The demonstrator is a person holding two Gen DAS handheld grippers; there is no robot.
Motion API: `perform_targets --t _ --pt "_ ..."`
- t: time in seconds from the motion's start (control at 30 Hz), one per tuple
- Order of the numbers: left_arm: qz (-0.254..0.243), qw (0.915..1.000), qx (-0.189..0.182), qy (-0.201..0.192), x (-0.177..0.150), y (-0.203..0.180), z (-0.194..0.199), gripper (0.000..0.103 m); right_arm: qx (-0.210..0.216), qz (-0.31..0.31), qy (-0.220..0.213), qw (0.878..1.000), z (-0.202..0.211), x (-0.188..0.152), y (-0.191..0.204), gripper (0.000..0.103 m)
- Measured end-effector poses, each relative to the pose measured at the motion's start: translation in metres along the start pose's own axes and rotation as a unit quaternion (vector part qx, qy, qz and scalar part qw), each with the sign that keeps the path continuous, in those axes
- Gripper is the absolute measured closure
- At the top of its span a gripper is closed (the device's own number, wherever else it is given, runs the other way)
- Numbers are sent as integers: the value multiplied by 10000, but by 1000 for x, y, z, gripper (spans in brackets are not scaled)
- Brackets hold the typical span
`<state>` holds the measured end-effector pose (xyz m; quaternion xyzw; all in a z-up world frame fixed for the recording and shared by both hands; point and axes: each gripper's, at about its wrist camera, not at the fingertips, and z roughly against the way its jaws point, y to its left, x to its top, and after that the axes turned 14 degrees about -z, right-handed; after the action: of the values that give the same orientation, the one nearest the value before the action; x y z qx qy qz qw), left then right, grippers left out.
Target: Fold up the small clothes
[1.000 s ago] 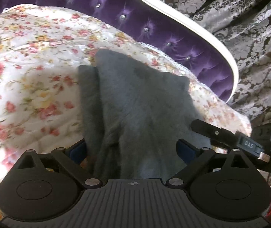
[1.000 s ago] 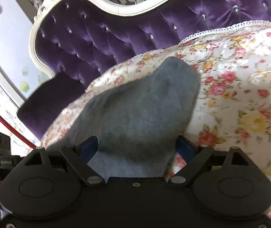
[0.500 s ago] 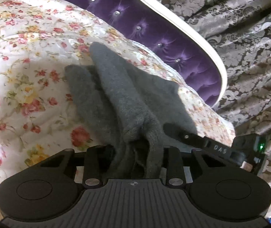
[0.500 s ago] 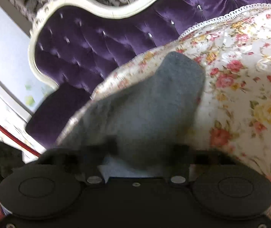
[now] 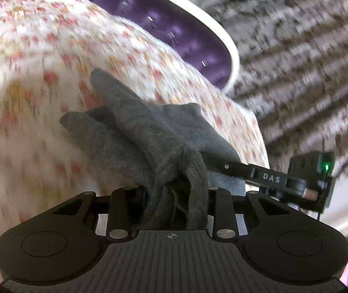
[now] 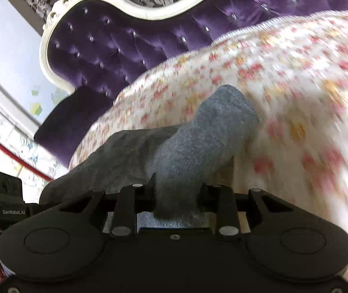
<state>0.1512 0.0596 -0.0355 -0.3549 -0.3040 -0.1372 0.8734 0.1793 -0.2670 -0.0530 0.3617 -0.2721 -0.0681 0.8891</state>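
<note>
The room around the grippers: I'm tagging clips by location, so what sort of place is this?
Probably a bedroom: a floral quilt spread over a bed, a tufted purple velvet headboard with a white carved frame, and damask-patterned drapery behind it.

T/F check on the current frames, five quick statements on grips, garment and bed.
1. The left hand-held gripper is shut on the grey garment. True.
2. The right hand-held gripper is open and holds nothing. False: it is shut on the grey garment.
3. The garment is bright red. False: it is grey.
4. The bedspread has a floral print. True.
5. The headboard is green. False: it is purple with a white frame.
</note>
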Motion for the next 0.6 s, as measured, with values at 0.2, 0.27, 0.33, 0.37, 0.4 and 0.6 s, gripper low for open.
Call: perform_targets --t 0.2,0.27,0.33,0.37,0.4,0.6 --pt "-81 9998 147 76 -70 -23 19 71 -131 55 29 9999 34 -73 -8 58" --pt "-167 9991 387 32 -88 -25 25 69 -253 167 -145 9994 39 -90 -8 52" --pt "-216 9975 677 -30 -101 -23 29 66 -395 341 -406 9978 44 -103 -6 48" --pt "-208 9966 792 -73 -105 -22 31 61 -492 425 -552 9964 45 -108 -5 45" --pt "-159 9957 897 -137 -109 -20 33 59 -593 491 -693 9946 45 -113 -4 42" --pt "-512 9865 1470 -504 -125 -37 59 57 -876 584 -1237 9867 62 -135 -6 34"
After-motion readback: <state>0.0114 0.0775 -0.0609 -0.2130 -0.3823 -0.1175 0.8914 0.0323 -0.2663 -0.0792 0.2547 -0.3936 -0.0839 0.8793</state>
